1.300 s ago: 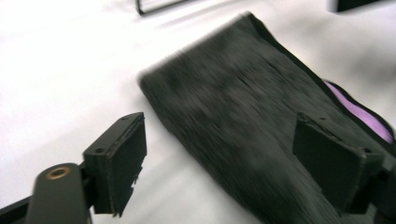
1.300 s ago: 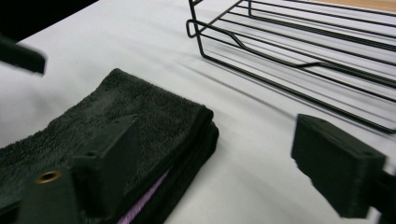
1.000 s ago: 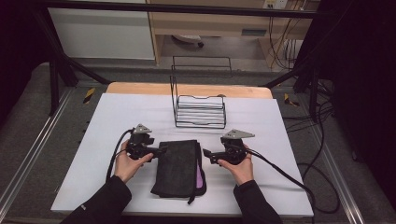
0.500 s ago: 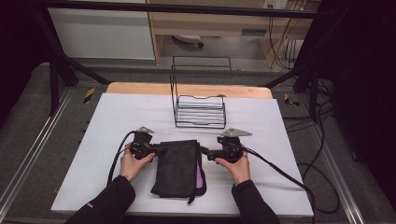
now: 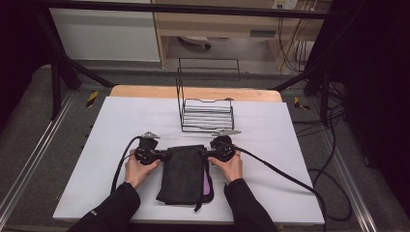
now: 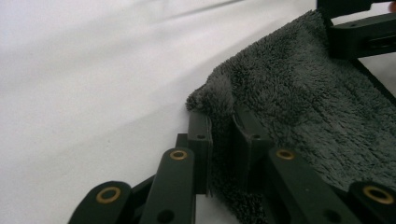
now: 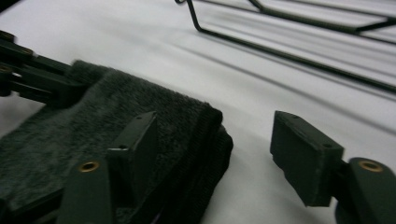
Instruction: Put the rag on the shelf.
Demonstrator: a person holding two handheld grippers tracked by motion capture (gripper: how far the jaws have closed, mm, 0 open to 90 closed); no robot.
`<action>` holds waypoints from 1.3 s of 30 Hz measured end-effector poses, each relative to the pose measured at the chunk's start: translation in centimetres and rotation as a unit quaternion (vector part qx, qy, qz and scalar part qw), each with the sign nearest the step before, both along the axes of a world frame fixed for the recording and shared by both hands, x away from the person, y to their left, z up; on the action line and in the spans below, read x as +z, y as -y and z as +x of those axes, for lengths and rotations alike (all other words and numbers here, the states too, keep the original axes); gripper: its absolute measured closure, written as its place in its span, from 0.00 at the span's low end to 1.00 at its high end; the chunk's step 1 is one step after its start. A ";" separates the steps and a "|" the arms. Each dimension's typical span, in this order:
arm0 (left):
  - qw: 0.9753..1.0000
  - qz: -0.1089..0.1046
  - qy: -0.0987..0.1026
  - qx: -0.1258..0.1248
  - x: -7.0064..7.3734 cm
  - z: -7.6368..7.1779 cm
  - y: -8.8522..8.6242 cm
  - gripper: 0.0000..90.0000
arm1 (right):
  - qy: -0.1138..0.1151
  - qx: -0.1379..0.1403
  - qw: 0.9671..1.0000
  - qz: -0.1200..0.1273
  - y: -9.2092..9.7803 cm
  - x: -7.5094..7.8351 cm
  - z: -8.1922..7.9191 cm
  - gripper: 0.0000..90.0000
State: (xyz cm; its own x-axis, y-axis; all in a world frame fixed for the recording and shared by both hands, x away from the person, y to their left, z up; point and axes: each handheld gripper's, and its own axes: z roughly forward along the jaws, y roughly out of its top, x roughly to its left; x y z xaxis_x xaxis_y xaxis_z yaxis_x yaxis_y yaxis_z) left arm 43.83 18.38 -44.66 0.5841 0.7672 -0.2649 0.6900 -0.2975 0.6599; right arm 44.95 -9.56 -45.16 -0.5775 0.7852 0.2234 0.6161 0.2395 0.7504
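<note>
- The white table (image 5: pixel 121 145) carries everything.
- A folded dark towel (image 5: pixel 183 174) lies near the front edge, between the person's two hands, with a purple layer showing along its right side.
- The black wire rack (image 5: pixel 207 113) stands behind the towel with nothing in it.
- The left gripper (image 5: pixel 162 154) has its jaws pinched narrow on the towel's far left corner.
- The right gripper (image 5: pixel 205 153) sits at the far right corner, jaws wide, one on the cloth, one off it.

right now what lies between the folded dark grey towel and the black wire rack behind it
Only bare white table. The high view shows an open strip between the folded dark grey fleecy towel and the black wire rack; the right gripper view shows it too.
</note>
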 end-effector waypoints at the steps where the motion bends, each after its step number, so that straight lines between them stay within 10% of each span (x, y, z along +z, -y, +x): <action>1: 1.000 0.003 0.003 -0.002 0.0 0.0 0.0 0.87 | -0.004 0.002 1.000 -0.003 0.0 -0.2 0.0 0.44; 16: 1.000 -0.012 0.019 -0.004 1.3 -0.3 -0.4 0.91 | -0.054 0.029 0.998 0.021 0.0 0.4 0.2 0.88; 32: 0.994 -0.052 0.093 -0.024 5.5 -2.8 -0.6 0.91 | 0.021 0.033 0.997 0.073 1.1 4.7 -2.8 0.89; 39: 0.988 -0.076 0.134 -0.023 7.5 -4.1 -0.9 0.91 | 0.059 0.032 0.994 0.091 1.5 6.6 -4.1 0.90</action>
State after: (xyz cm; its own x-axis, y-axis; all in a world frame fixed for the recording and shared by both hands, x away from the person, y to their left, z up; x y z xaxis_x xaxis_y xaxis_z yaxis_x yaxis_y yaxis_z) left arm 39.76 19.28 -37.20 0.6817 0.7021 -0.2057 0.4728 -0.2082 0.8562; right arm 40.82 -11.08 -38.59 -0.6562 0.6983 0.2859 0.5084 0.1292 0.8514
